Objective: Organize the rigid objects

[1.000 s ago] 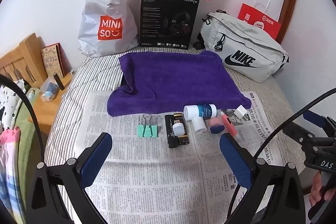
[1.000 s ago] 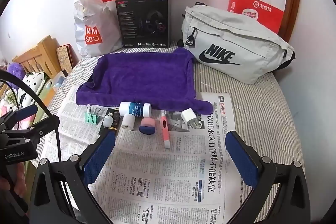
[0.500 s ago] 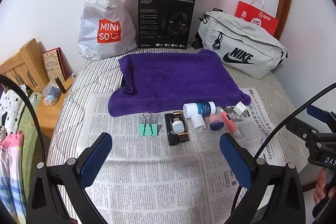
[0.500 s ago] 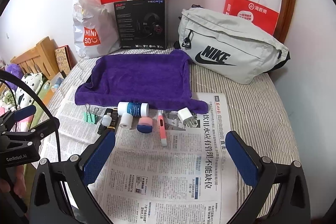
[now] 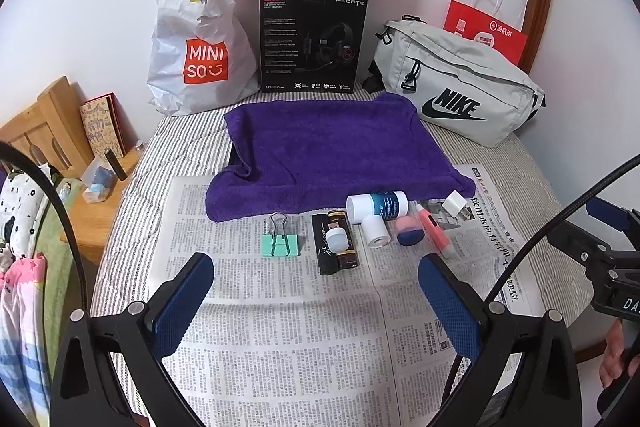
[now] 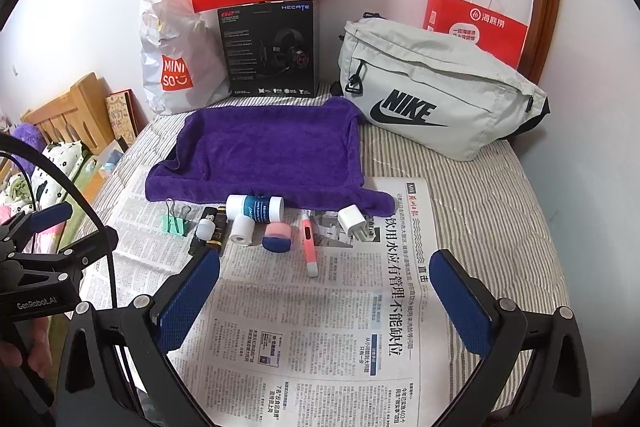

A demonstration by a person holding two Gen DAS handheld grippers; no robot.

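Lying capped on newspaper (image 5: pixel 280 327): bottle (image 5: pixel 378 205)

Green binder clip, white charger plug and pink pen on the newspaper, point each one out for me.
Green metal binder clip (image 5: pixel 280 245): left wrist view, on its green body.
White square charger plug (image 6: pixel 351 219): right wrist view, on its white casing.
Pink plastic pen (image 6: pixel 309 241): right wrist view, on its barrel.
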